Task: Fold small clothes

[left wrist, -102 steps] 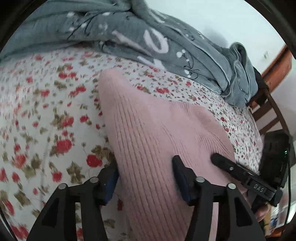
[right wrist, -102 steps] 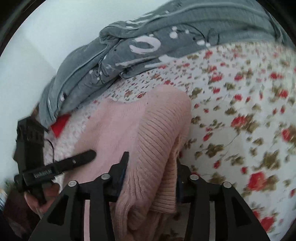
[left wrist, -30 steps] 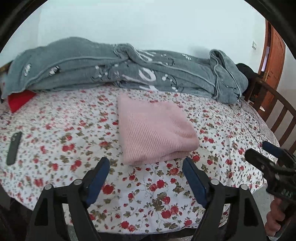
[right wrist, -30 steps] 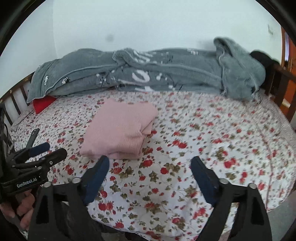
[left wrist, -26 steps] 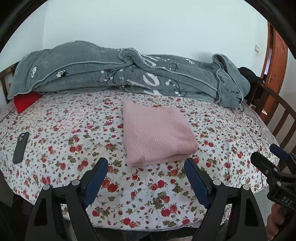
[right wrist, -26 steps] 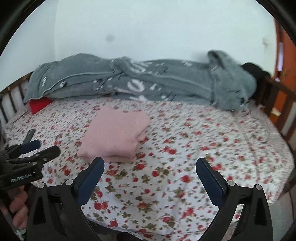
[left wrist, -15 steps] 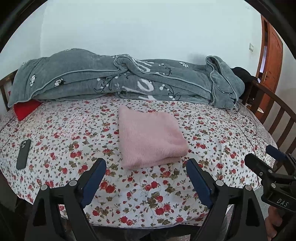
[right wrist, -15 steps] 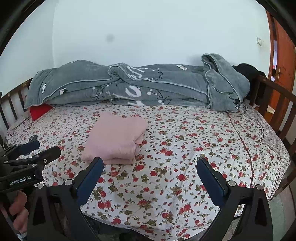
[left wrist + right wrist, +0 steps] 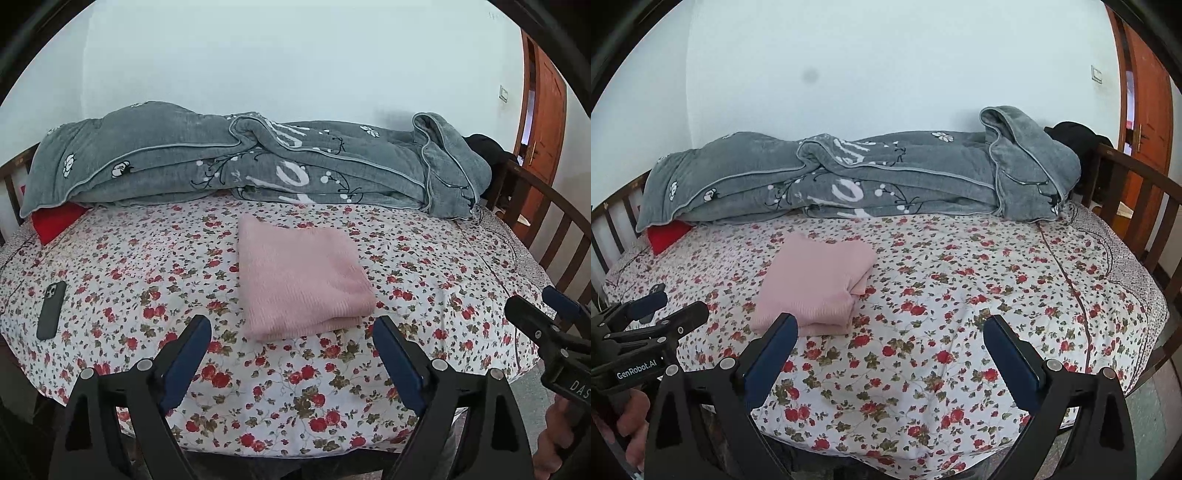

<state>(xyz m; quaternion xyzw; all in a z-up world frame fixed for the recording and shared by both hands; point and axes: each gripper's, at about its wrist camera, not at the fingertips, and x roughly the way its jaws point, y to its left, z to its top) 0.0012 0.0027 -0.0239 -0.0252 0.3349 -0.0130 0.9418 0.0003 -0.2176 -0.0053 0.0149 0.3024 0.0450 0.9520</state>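
Observation:
A pink knitted garment (image 9: 299, 280) lies folded into a flat rectangle on the flowered bedsheet (image 9: 147, 280). In the right wrist view the same pink garment (image 9: 816, 284) sits left of centre, its folded layers showing at the near edge. My left gripper (image 9: 291, 328) hovers open off the bed's near edge, short of the garment, nothing between its blue pads. My right gripper (image 9: 890, 328) is also open and empty, to the right of the garment. Each gripper shows in the other's view: the right gripper (image 9: 546, 314) at the right edge, the left gripper (image 9: 668, 306) at the left.
A rumpled grey blanket (image 9: 258, 166) runs along the far side of the bed against the wall. A red cushion (image 9: 55, 221) peeks out at far left. A dark phone (image 9: 51, 310) lies on the sheet at left. Wooden bed rails (image 9: 554, 221) and a door (image 9: 543, 122) stand at right.
Both grippers let go of the pink garment and drew back and up from the bed, leaving it folded on the sheet. Over the last half second little has moved.

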